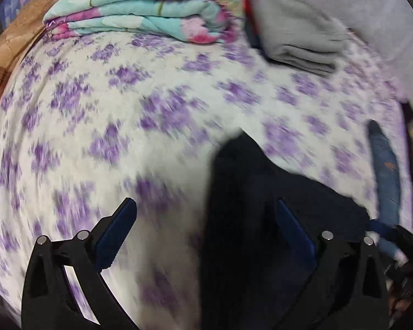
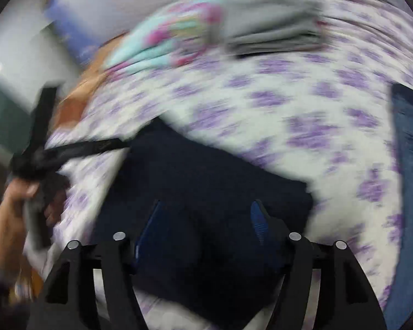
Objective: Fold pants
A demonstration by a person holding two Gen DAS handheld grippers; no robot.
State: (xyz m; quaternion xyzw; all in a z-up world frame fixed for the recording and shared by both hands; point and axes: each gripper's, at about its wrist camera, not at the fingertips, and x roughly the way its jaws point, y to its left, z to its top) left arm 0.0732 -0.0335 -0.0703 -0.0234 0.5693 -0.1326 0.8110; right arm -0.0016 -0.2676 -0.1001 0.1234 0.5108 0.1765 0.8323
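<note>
Dark navy pants [image 1: 250, 192] lie folded in a compact block on the purple-flowered bedsheet [image 1: 124, 104]. In the left wrist view they lie under the right finger of my left gripper [image 1: 206, 220], which is open and empty. In the right wrist view the same pants [image 2: 206, 170] lie under my right gripper [image 2: 206, 214], which is open, both fingers over the cloth. My left gripper [image 2: 41, 151] shows blurred at the left edge of that view, held in a hand. Both views are motion-blurred.
A folded floral quilt [image 1: 151, 11] and folded grey cloth [image 1: 294, 38] sit at the far side of the bed. Blue jeans [image 1: 385, 170] lie at the right edge; they also show in the right wrist view [image 2: 410, 165]. An orange-brown pillow [image 1: 11, 44] is at the left.
</note>
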